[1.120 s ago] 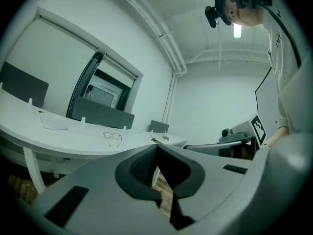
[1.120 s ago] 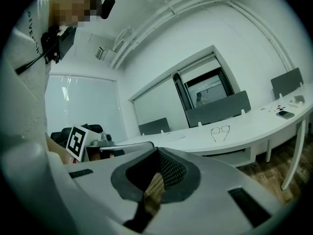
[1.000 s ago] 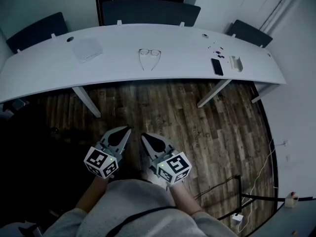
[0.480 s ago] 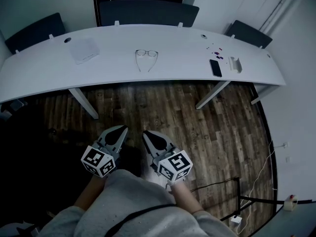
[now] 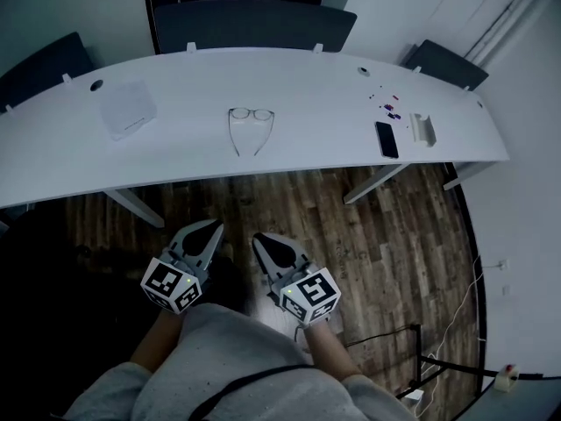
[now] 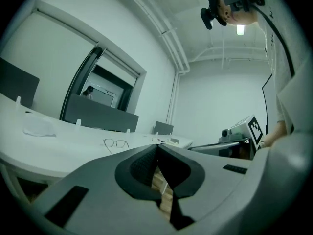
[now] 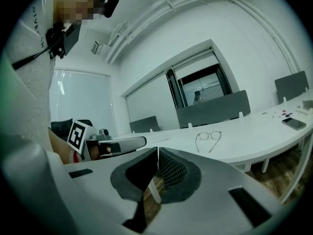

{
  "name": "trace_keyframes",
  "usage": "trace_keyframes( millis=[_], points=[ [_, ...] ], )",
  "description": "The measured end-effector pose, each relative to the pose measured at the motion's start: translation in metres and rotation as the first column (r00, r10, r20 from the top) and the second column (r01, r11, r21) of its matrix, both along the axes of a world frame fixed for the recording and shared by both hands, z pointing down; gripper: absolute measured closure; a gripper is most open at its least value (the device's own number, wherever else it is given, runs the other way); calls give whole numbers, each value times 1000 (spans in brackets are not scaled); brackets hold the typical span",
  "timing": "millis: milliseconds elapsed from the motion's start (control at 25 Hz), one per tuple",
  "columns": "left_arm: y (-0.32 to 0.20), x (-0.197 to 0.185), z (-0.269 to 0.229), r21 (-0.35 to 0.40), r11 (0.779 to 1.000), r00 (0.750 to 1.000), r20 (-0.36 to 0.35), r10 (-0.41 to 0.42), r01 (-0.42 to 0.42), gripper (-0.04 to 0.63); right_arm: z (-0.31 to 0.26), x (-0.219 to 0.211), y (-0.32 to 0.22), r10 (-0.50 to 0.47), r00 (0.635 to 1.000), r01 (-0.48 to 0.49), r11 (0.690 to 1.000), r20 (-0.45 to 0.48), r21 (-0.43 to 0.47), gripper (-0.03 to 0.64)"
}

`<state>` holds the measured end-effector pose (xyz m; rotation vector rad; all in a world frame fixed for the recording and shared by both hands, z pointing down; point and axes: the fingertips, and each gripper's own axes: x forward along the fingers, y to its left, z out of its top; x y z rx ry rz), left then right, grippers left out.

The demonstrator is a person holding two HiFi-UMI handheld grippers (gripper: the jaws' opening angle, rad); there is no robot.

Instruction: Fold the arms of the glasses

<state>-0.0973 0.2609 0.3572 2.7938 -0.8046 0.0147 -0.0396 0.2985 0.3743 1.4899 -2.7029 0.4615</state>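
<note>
A pair of thin-framed glasses (image 5: 249, 124) lies on the long white table (image 5: 298, 139) with both arms spread toward the near edge; it also shows in the left gripper view as glasses (image 6: 115, 143) and in the right gripper view as glasses (image 7: 209, 138). My left gripper (image 5: 216, 226) and right gripper (image 5: 259, 239) hang side by side over the wooden floor, well short of the table. Both are shut, jaw tips meeting, with nothing held. The left gripper (image 6: 157, 146) and right gripper (image 7: 157, 150) each point toward the table.
A white pad (image 5: 127, 110) lies at the table's left. A black phone (image 5: 386, 139), a small white holder (image 5: 422, 129) and several tiny bits sit at its right. Dark chairs (image 5: 254, 20) stand behind the table; table legs (image 5: 133, 206) reach the floor. Cables (image 5: 447, 340) trail at the lower right.
The table and glasses have drawn closer and shifted left in the head view as the person walked forward. Both grippers stayed shut and side by side.
</note>
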Motion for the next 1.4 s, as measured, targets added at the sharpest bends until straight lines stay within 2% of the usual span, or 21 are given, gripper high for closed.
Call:
trace_keyframes(
  millis=[320, 600, 720, 880, 1000, 1080, 1160, 1200, 1280, 1400],
  points=[
    [-146, 20, 11, -25, 999, 999, 39, 22, -21, 580, 20, 37, -140, 32, 999, -32, 998, 5, -56, 597],
    [-233, 43, 26, -54, 994, 993, 73, 93, -90, 580, 30, 56, -239, 38, 999, -38, 997, -2, -69, 597],
    [-257, 53, 33, -53, 990, 987, 92, 134, -129, 578, 35, 66, -266, 6, 998, -11, 997, -59, -72, 597],
    [-284, 59, 49, -29, 988, 977, 147, 156, -153, 572, 44, 87, -296, -51, 981, 37, 996, -187, -80, 597],
    [-303, 59, 64, -33, 989, 969, 197, 148, -145, 492, 55, 103, -313, -126, 945, 102, 990, -303, -94, 593],
    [-318, 58, 73, -22, 992, 963, 237, 127, -126, 485, 67, 114, -324, -195, 896, 164, 980, -400, -109, 539],
    [-329, 55, 82, -5, 994, 951, 293, 102, -105, 476, 79, 123, -332, -260, 806, 231, 965, -532, -121, 509],
    [-333, 53, 87, 10, 995, 937, 335, 93, -103, 472, 84, 128, -336, -284, 741, 269, 956, -609, -120, 507],
    [-339, 52, 98, 52, 991, 892, 444, 88, -124, 448, 92, 134, -342, -308, 574, 355, 929, -758, -108, 492],
    [-348, 48, 118, 121, 977, 781, 621, 63, -175, 407, 107, 137, -351, -277, 314, 480, 872, -908, -100, 468]
  ],
)
